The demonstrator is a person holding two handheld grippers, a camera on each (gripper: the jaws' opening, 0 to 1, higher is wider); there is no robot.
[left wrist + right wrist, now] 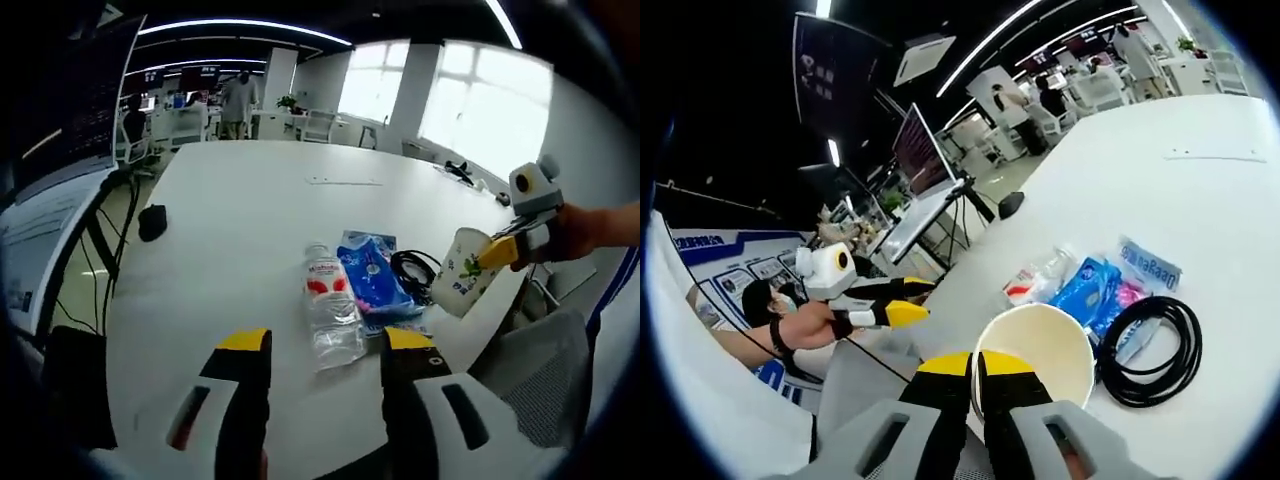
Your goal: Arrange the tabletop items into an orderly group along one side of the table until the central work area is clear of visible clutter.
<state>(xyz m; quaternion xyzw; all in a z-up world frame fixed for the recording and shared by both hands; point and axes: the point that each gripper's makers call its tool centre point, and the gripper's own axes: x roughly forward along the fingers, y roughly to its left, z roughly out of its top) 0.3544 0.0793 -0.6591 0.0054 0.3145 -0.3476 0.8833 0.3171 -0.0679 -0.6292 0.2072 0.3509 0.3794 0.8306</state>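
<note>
Right gripper view: the right hand-held gripper is pinching the cup by its rim, beside the cable, pack and bottle. The left hand-held gripper, jaws wide and empty, is hovering just short of the bottle. Likely next: setting the cup down by the group at the bench edge.

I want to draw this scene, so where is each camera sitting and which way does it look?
Left gripper view: rides the left tongs, open, looking across the white table at the water bottle and blue packet; a hand holds the right tongs there.
Right gripper view: rides the right tongs, shut on the paper cup rim, facing back; an arm holds the left tongs.
Shared: bottle, packet, black cable, cup.
</note>
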